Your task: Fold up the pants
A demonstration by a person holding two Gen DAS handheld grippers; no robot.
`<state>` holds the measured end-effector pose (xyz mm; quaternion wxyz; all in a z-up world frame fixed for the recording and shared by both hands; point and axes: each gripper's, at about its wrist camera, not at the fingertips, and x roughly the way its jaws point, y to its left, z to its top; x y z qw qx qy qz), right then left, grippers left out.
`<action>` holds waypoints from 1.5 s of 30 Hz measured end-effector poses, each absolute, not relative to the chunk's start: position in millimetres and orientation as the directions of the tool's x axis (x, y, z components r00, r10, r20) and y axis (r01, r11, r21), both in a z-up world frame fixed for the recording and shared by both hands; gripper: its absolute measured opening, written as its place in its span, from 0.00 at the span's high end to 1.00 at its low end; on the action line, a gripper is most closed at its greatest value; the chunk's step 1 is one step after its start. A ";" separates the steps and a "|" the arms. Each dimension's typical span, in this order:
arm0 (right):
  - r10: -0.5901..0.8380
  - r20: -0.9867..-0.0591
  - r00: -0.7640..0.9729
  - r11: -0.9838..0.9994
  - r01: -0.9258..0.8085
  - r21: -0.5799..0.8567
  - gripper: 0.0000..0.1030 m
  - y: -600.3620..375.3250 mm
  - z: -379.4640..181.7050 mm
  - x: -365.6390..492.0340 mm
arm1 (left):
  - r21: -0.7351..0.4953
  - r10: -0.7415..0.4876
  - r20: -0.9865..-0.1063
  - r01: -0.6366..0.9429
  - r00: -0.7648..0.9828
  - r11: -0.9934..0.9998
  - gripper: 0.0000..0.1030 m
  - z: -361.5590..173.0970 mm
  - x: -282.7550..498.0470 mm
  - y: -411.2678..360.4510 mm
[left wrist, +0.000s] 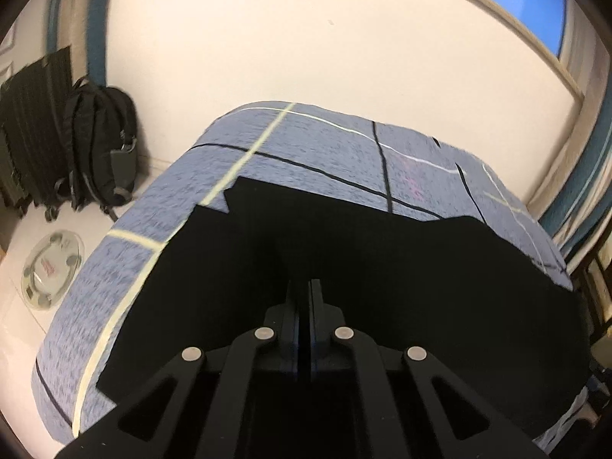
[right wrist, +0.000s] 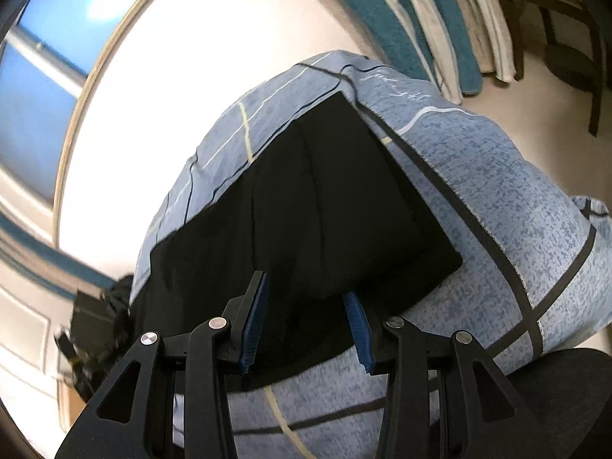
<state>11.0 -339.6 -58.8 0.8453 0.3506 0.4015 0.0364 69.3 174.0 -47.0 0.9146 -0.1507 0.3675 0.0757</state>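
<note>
Black pants (left wrist: 382, 267) lie spread on a blue bed cover (left wrist: 306, 145) crossed by dark and pale lines. My left gripper (left wrist: 304, 287) sits in the middle of the cloth, its two fingers pressed together with a crease of the black fabric running up to the tips. In the right wrist view the pants (right wrist: 325, 191) form a dark, folded slab on the cover (right wrist: 497, 191). My right gripper (right wrist: 304, 285) stands open at their near edge. A hump of black cloth rises between its blue pads (right wrist: 252, 317), and the pads do not press on it.
A black backpack (left wrist: 103, 145) and a dark suitcase (left wrist: 30, 134) stand against the wall on the left. A round glass scale (left wrist: 51, 267) lies on the floor beside the bed. Teal and white striped cloth (right wrist: 401, 11) hangs near a wooden chair (right wrist: 554, 19).
</note>
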 end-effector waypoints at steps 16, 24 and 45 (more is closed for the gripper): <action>0.302 -0.615 0.729 0.754 0.212 0.622 0.91 -339.3 -25.9 2.8 | -0.326 0.067 -0.626 -0.339 0.777 0.883 0.96 -15.0 25.4 196.3; 0.297 -0.682 0.668 0.742 0.287 0.605 0.91 -346.6 -54.9 -1.8 | -0.330 0.045 -0.715 -0.393 0.698 0.859 0.96 -57.7 13.4 201.9; -0.135 -0.694 0.707 0.896 0.386 0.219 0.72 -349.4 4.4 -26.0 | -0.146 0.254 -0.723 -0.502 0.642 0.853 0.82 -24.9 -9.9 214.8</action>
